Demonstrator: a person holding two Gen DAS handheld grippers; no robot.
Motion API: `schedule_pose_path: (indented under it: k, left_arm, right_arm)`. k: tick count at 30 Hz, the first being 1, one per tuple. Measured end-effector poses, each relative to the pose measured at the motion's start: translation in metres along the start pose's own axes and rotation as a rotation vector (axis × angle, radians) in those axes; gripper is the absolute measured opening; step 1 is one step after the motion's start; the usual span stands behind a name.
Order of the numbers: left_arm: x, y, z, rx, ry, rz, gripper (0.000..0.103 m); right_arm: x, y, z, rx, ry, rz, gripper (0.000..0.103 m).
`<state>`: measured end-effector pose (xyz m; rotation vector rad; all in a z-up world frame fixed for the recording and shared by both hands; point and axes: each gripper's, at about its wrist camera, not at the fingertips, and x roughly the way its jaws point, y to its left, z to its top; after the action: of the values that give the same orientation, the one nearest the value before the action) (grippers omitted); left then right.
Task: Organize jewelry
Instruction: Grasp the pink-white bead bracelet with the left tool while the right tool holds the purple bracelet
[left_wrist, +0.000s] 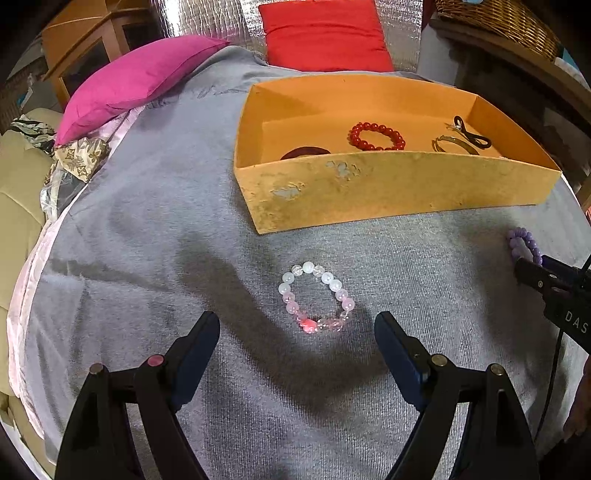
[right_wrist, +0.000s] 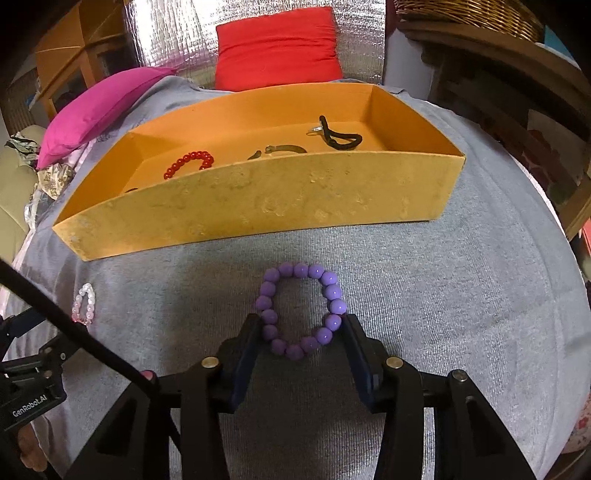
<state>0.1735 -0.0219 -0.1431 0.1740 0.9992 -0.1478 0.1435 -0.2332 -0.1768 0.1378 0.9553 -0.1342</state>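
Bracketing purple bracelet (right_wrist: 301, 311), right gripper (right_wrist: 301, 328) narrowed, left gripper (left_wrist: 297, 326) wide — "GenRobot.AI" on its body.

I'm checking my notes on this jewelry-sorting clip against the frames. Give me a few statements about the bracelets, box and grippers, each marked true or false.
1. The purple bracelet lies inside the orange box. False: it lies on the grey cloth in front of the box.
2. The red bracelet is in the box. True.
3. The right gripper straddles the purple bracelet. True.
4. The left gripper is shut on the pink-and-white bracelet. False: it is open, and the bracelet lies ahead of its fingers.
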Motion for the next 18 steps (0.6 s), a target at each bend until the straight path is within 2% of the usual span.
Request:
schedule_pose_path:
  k: [4, 11, 18]
  left_arm:
    - [0.004, 0.008, 0.002, -0.030, 0.010, -0.048, 0.086]
    - [0.002, 0.037, 0.002, -0.142, -0.010, -0.217, 0.086]
    - [-0.002, 0.039, -0.002, -0.137, -0.028, -0.284, 0.086]
  right_arm:
    - [0.000, -0.001, 0.001, 0.008, 0.005, 0.007, 0.048]
    - [-0.001, -0.006, 0.003, 0.029, 0.018, 0.034, 0.049]
    - [-0.004, -0.018, 0.003, 0.079, 0.038, 0.102, 0.049]
